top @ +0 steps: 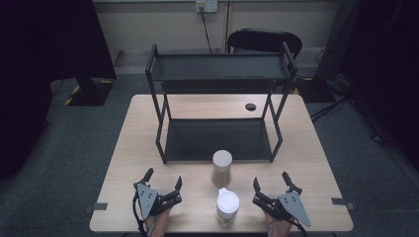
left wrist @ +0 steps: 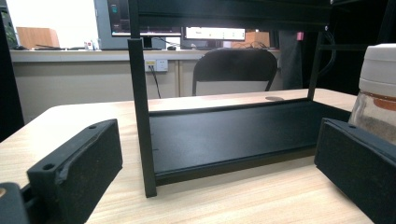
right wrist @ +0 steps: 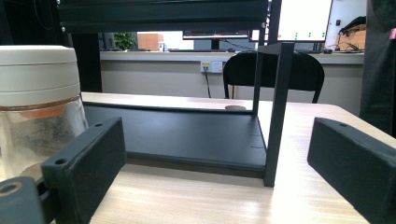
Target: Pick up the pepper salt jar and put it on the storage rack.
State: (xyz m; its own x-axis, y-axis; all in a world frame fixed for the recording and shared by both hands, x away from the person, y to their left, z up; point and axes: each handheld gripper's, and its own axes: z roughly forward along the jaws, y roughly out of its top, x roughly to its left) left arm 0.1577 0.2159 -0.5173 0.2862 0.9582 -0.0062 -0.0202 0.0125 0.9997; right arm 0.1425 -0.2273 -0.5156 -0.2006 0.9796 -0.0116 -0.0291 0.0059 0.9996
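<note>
Two white-lidded glass jars stand on the wooden table (top: 128, 148): a taller jar (top: 222, 167) with brown contents just in front of the black shelf rack (top: 217, 69), and a nearer jar (top: 227, 205) by the front edge. My left gripper (top: 163, 177) rests left of the jars, open with nothing between its jaws. My right gripper (top: 271, 179) rests to their right, also open. In the left gripper view a jar (left wrist: 378, 88) stands beyond the right jaw of the left gripper (left wrist: 217, 140). In the right gripper view a jar (right wrist: 39, 98) stands behind the left jaw of the right gripper (right wrist: 217, 140).
The rack's lower shelf (top: 217, 140) sits on the table right behind the taller jar, and its corner posts (left wrist: 140, 116) (right wrist: 275, 116) rise close ahead of each gripper. A cable hole (top: 250, 106) is at the table's back. A black chair (top: 264, 42) stands beyond.
</note>
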